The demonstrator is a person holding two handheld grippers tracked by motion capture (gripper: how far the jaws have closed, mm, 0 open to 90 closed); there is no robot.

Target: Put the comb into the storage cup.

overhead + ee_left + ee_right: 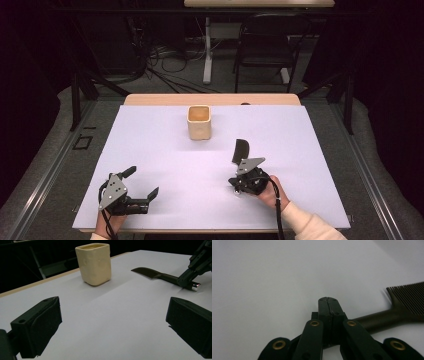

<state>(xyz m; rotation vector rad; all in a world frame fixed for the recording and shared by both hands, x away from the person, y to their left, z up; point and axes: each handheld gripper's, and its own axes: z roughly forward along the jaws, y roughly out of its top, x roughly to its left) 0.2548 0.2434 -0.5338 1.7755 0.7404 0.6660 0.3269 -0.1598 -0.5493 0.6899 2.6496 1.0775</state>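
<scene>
One dark comb [240, 150] lay flat on the white sheet [300, 150] that covered the table, right of centre and nearer the person than the cup. Its toothed head pointed away from the person; its handle ran back under the right gripper [245, 181]. In the right gripper view the comb [402, 308] showed fine teeth at the upper right, and its handle passed behind the closed jaw tips. The right gripper [329, 307] had its jaws pressed fully together. Whether the handle was clamped between them or merely lay behind them could not be determined in that view. In the left gripper view the right gripper [192, 277] met the comb [160, 275] at the handle end, where a small bright metal tip protruded.

A cream cup [199, 122] with a squarish rim stood upright on the sheet, beyond the comb and to its left, well apart from it. In the left gripper view the cup [94, 263] stood upright near the far edge of the sheet.

The left gripper [142, 187] rested at the near left of the sheet, well apart from comb and cup. Its jaws were spread wide with nothing between them, and the left gripper [112, 322] view confirmed bare sheet in the gap.
</scene>
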